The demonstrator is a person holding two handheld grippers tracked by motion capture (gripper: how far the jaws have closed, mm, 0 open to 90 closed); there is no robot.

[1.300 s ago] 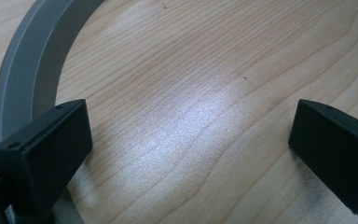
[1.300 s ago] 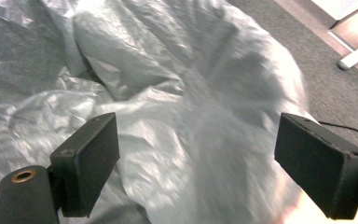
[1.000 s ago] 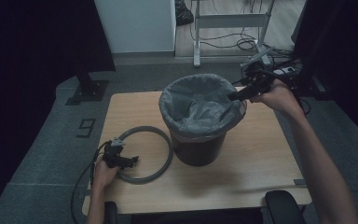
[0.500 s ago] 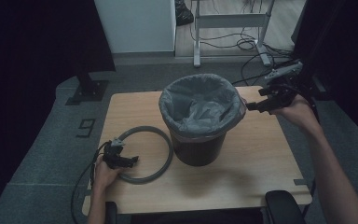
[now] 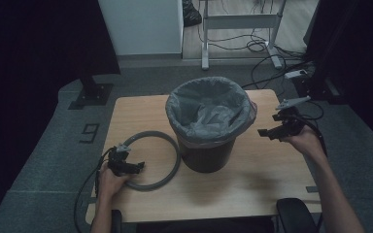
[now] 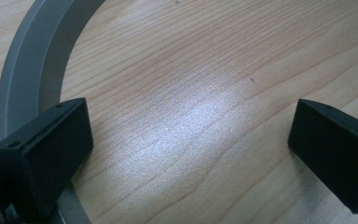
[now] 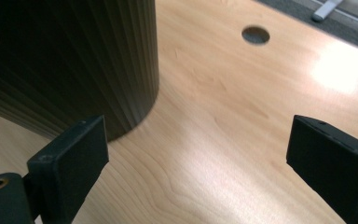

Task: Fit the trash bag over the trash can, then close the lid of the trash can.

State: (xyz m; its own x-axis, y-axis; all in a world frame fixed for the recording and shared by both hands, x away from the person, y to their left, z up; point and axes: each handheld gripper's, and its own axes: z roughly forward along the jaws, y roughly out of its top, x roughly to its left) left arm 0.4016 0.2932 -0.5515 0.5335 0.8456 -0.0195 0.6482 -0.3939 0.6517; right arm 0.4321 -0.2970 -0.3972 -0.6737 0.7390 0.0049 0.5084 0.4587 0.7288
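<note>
Dim room, dark curtains at both sides, grey carpet, cables on the floor behind a light wooden desk [image 5: 252, 194].

Left tool [image 5: 126, 166]: low at the near left of the desk, jaws spread wide, nothing gripped. In the left gripper view one jaw sits over the inner edge of the grey ring [image 6: 25, 79]; the other is over bare wood well inside the ring. Whether the first jaw touches the ring cannot be told.

Right tool [image 5: 267, 132]: to the right of the bin [image 5: 209, 121], apart from it, held above the desk, pointing toward the bin's side. Jaws wide and have just been opening; nothing between them. In the right gripper view the bin's dark ribbed wall [image 7: 74, 60] stands ahead of one jaw, bare wood between the jaws.

Ring: lies flat on the desk left of the bin, its far right arc just beside the bin's base. Circular, so no long axis.

Bin: upright at desk centre, mouth up, grey liner [image 5: 209, 104] folded over the rim.
</note>
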